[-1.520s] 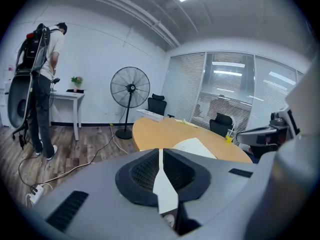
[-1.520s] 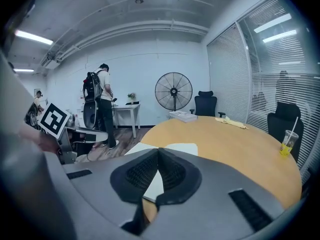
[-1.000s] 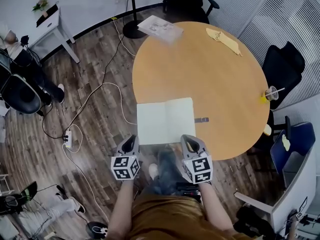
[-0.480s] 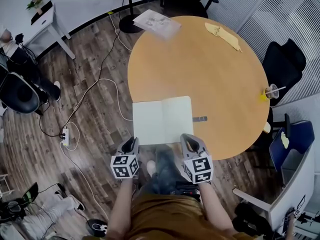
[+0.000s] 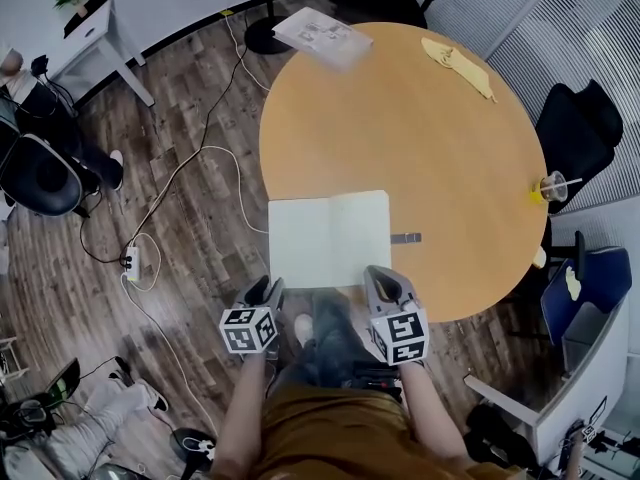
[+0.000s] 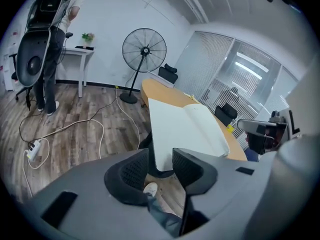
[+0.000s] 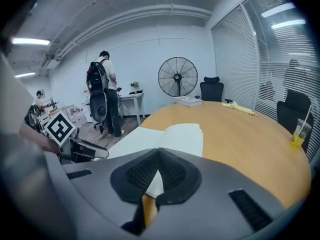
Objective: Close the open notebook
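Note:
The open notebook [image 5: 328, 238] lies flat with blank white pages at the near edge of the round wooden table [image 5: 420, 118]. My left gripper [image 5: 268, 290] is at its near left corner, off the table edge. In the left gripper view the jaws of this gripper [image 6: 160, 153] are opening; the corner of the notebook [image 6: 185, 126] sits in the gap and the pads do not press on it. My right gripper [image 5: 383, 283] rests by the near right corner. Its jaws [image 7: 159, 151] are shut with nothing between them, and the notebook [image 7: 172, 136] lies just beyond.
A small dark item [image 5: 405, 237] lies right of the notebook. A stack of papers [image 5: 322, 36] and a yellow cloth [image 5: 458, 66] sit at the far edge, a drink cup [image 5: 548, 188] at the right edge. Cables [image 5: 190, 178], a power strip [image 5: 131, 263] and chairs surround the table.
My left gripper has sunk a little at the notebook's near left corner and its jaws have gone from shut to apart. The right gripper and the notebook stay put.

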{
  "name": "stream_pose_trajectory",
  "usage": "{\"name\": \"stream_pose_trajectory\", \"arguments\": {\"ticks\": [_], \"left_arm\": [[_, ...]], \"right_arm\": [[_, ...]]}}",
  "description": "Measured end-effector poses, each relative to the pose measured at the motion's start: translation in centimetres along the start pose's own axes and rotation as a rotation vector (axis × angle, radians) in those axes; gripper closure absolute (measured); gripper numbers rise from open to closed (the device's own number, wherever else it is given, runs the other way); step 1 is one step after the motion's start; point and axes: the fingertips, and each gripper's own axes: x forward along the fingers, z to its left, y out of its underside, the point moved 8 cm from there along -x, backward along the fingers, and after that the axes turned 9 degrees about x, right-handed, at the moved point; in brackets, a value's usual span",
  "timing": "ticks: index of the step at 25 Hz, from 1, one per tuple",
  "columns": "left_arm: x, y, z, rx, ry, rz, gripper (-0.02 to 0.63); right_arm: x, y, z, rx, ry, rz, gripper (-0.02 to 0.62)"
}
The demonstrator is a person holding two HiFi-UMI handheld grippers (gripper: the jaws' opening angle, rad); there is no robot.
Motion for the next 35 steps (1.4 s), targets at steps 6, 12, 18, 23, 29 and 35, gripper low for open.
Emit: {"name": "stream_pose_trajectory", "arguments": {"ticks": [6,12,18,23,29,35], "left_arm": [[0.2,0.1,0.0,-0.038,0.02,-0.004,0.445],[0.6,0.8,0.2,-0.14,0.08,-0.005,0.428],[0.9,1.1,0.6,-0.207,0.083,-0.002,0.383],[1.1,1.0,0.4,-0.224,0.114,-0.003,0.404],[1.0,0.8,0.5,-0.24,0.139,0.006,0.433],[0.8,0.7,0.5,-0.253,0.139,0.004,0.451]], "right_arm": [[0.3,0.1,0.0,-0.015,-0.006,0.011,0.583],[0.0,0.1,-0.1,-0.017,0.0,0.012,0.583],[-0.6,0.2,-0.5,-0.01,0.015,0.008,0.583],[-0.9,0.2,-0.6,-0.006,0.025,0.0,0.583],[-1.1,0.1,-0.6,-0.012,0.034,-0.015,0.583],[-1.6,-0.1,-0.5,-0.012,0.042,-0.023,0.583]]}}
